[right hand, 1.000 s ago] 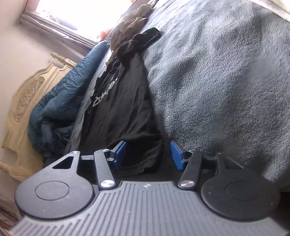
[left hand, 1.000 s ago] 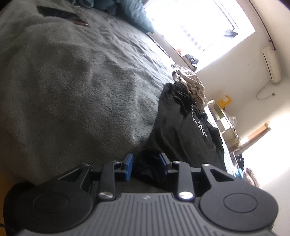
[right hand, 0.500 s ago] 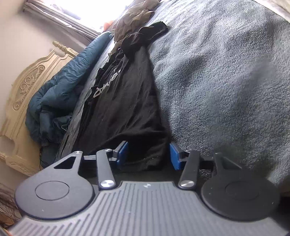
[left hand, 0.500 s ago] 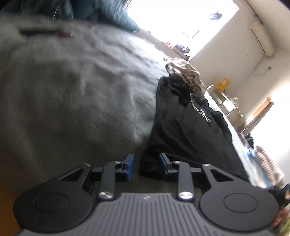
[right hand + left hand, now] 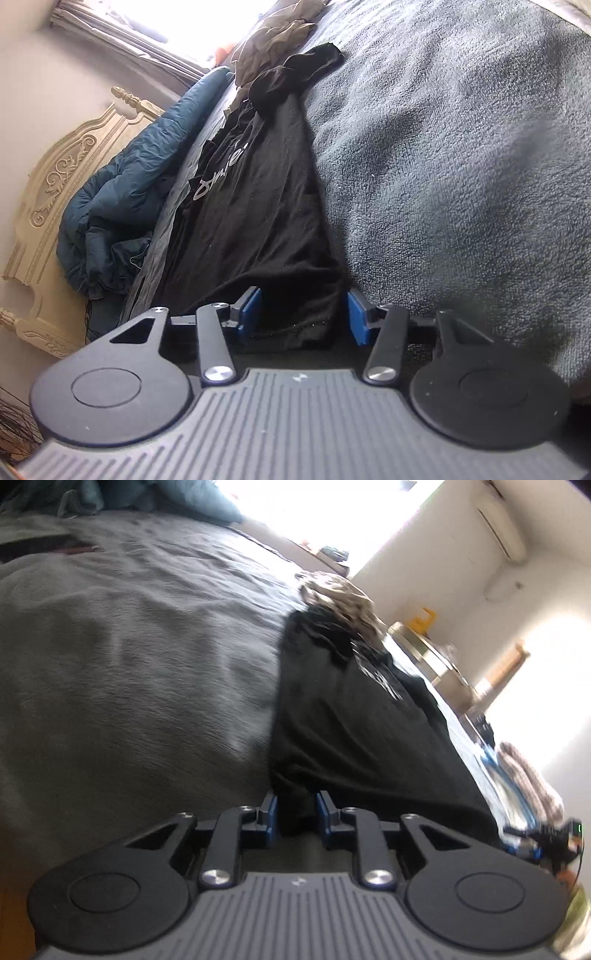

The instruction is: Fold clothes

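A black T-shirt [image 5: 354, 716] with white lettering lies stretched along the grey blanket [image 5: 140, 657]. In the left wrist view its near corner is bunched between the blue pads of my left gripper [image 5: 295, 810], which is shut on it. In the right wrist view the shirt [image 5: 251, 206] runs away from me, and its other near hem corner lies between the wide-apart fingers of my right gripper [image 5: 303, 314], which is open. The far sleeve [image 5: 299, 70] is crumpled.
A heap of beige clothes [image 5: 277, 37] lies past the shirt's far end. A dark blue duvet [image 5: 122, 192] is piled against a carved cream headboard [image 5: 55, 184]. In the left wrist view a dark flat object [image 5: 40, 548] lies far off on the blanket.
The shirt has gone from rumpled to drawn out straight and flat. My left gripper's fingers have closed in a little on the hem. The right gripper's gap is unchanged.
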A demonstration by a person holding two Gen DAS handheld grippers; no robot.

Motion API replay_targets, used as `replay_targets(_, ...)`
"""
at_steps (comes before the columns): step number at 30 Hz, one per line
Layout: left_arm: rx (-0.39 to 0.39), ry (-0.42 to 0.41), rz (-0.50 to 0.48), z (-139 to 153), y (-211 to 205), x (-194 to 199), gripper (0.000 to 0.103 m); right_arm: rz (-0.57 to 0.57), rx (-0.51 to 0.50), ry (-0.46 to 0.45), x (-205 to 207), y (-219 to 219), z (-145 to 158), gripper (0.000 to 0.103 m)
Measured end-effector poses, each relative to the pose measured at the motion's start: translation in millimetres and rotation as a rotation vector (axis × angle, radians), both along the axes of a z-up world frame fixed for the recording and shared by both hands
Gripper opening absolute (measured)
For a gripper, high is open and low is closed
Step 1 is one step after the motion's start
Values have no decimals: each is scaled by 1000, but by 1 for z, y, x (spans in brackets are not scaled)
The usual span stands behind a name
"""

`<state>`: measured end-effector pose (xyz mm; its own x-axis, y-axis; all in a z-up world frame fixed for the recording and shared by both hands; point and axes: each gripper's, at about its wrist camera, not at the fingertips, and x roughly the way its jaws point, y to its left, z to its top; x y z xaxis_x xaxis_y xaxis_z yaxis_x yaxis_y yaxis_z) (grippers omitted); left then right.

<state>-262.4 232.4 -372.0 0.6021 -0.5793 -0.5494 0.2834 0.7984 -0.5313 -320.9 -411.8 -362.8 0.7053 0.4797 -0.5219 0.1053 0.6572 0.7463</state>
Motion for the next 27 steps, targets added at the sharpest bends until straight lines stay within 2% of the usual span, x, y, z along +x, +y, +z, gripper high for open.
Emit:
replay_targets(2,1,17,14,-3,1,2,22,1,1,-3,0,0,-1,49)
replay_targets(5,-64,53,41,-8,9,7,21,-1,7,-5,0,-1,-1,49)
replay_targets(7,-76,64,43,-9,12,9,21,-5,13,-5,-1,-2,-1,48)
replay_targets(13,-60,68,50,-9,8,12,22,-9,18,-10,-3,-2,-1,49)
replay_targets(19,-33,58,80,-9,3,8,10,6,-6,-13,-4,0,0,45)
replay_targets(22,-32,48,96,-6,1,2,8,20,-30,-13,-5,2,2,31)
replay_targets(24,-35,44,108,-4,0,1,7,28,-46,-12,-5,3,4,17)
replay_targets(27,-110,77,141,-3,2,1,6,21,-48,1,-4,3,0,9)
